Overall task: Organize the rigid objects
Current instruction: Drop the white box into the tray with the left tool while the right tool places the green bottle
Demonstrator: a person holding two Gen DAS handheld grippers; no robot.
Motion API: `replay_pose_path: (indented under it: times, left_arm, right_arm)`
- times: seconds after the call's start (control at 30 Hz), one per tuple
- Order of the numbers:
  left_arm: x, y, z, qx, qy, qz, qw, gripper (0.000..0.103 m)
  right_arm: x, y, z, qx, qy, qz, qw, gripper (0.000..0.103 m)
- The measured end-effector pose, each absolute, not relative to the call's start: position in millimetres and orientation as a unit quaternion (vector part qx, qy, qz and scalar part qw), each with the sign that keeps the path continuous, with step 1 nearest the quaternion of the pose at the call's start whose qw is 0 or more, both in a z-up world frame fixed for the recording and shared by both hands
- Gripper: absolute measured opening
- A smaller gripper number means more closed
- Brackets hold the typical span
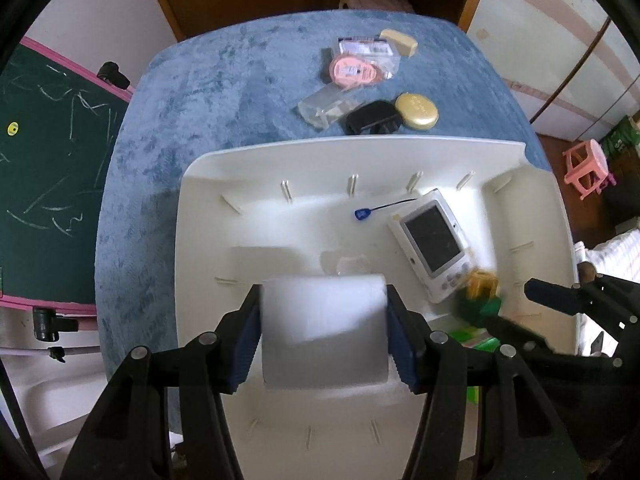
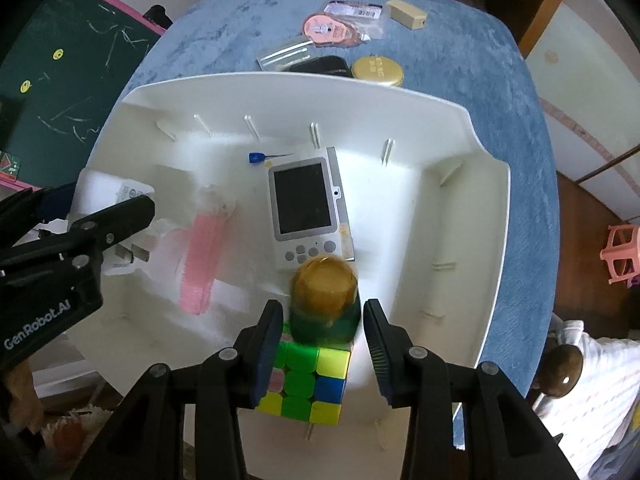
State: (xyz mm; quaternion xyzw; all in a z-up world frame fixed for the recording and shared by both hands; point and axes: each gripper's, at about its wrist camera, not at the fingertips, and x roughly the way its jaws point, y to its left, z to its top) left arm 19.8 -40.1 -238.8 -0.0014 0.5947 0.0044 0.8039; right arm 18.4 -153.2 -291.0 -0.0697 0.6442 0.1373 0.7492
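Note:
A white bin (image 1: 360,160) (image 2: 460,152) stands on a blue-covered table. My left gripper (image 1: 324,336) is shut on a white charger plug (image 1: 324,328) and holds it over the bin's near left part; it also shows in the right wrist view (image 2: 116,204). My right gripper (image 2: 322,356) is open, with a green and amber bottle (image 2: 324,300) blurred between its fingers, above a colour cube (image 2: 312,380). In the bin lie a white handheld device (image 2: 304,208) (image 1: 434,236), a pink comb (image 2: 202,260) and a blue pin (image 2: 256,157).
Beyond the bin on the table lie a gold round tin (image 1: 416,110) (image 2: 378,70), a black object (image 1: 372,117), a clear packet (image 1: 324,106), a pink round pack (image 1: 352,70) and a beige block (image 1: 400,42). A chalkboard (image 1: 48,176) stands left, a pink stool (image 1: 586,168) right.

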Motion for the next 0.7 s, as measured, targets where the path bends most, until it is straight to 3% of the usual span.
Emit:
replay_pose_path:
  times: [0.03, 0.07, 0.13, 0.17, 0.7]
  left_arm:
    - [20.0, -40.6, -236.9, -0.003, 0.592, 0.001, 0.806, 0.061]
    - [19.8, -41.5, -233.9, -0.004, 0.588, -0.004, 0.809, 0.063]
    - [18.6, -43.2, -228.3, 0.0, 0.579, -0.004, 0.816, 0.076]
    - [18.4, -44.0, -226.1, 0.002, 0.575, -0.003, 0.818, 0.077]
    - [15.5, -54.8, -202.7, 0.026, 0.544, 0.0, 0.838, 0.077]
  right_arm:
    - [17.5, -152.9, -288.0, -0.073, 0.639, 0.137, 0.753, 0.061]
    - [16.8, -153.4, -286.2, -0.074, 0.636, 0.138, 0.756, 0.064]
    - [15.8, -153.4, -281.0, -0.077, 0.627, 0.139, 0.763, 0.065]
    - [15.6, -153.2, -279.1, -0.079, 0.624, 0.138, 0.765, 0.065]
    - [16.4, -159.6, -246.6, -0.084, 0.571, 0.134, 0.806, 0.065]
